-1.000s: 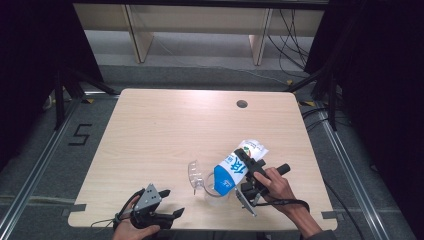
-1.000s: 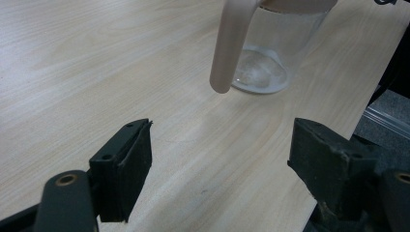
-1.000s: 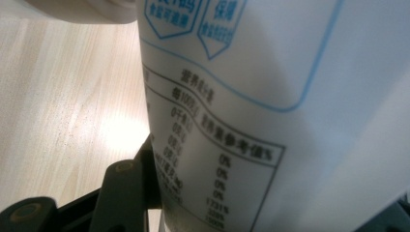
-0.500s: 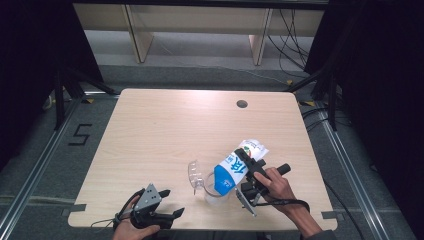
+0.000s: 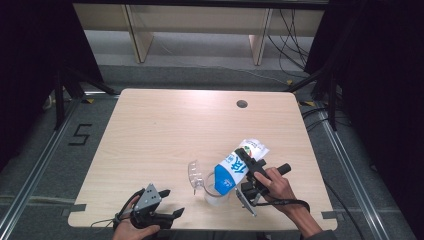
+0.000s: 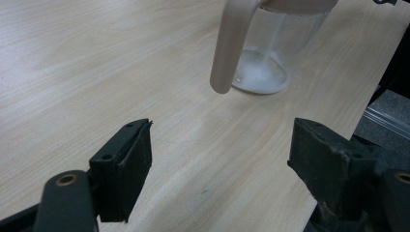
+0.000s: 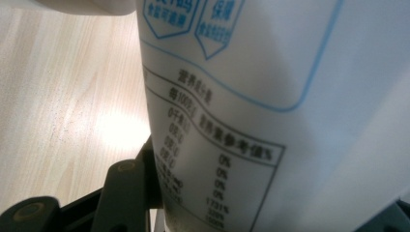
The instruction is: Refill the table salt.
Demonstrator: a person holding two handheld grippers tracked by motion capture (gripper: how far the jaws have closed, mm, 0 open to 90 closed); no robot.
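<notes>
My right gripper (image 5: pixel 248 176) is clamped on the bag (image 5: pixel 235 167), a white and blue one, tipped with its lower end over the clear jug (image 5: pixel 215 192) at about five o'clock on the table (image 5: pixel 165 130). My left gripper (image 5: pixel 167 215), at seven o'clock near the table's front edge, stands wide open with nothing between its jaws, pointing at the jug.

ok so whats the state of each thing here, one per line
bag: held by the right gripper, tipped mouth-down over the pitcher
pitcher: upright on the table, lid off, thin white layer at the bottom
clear lid: lying on the table beside the pitcher
right gripper: shut on the bag
left gripper: fingers apart, nothing between them, low at the table's near edge
</notes>
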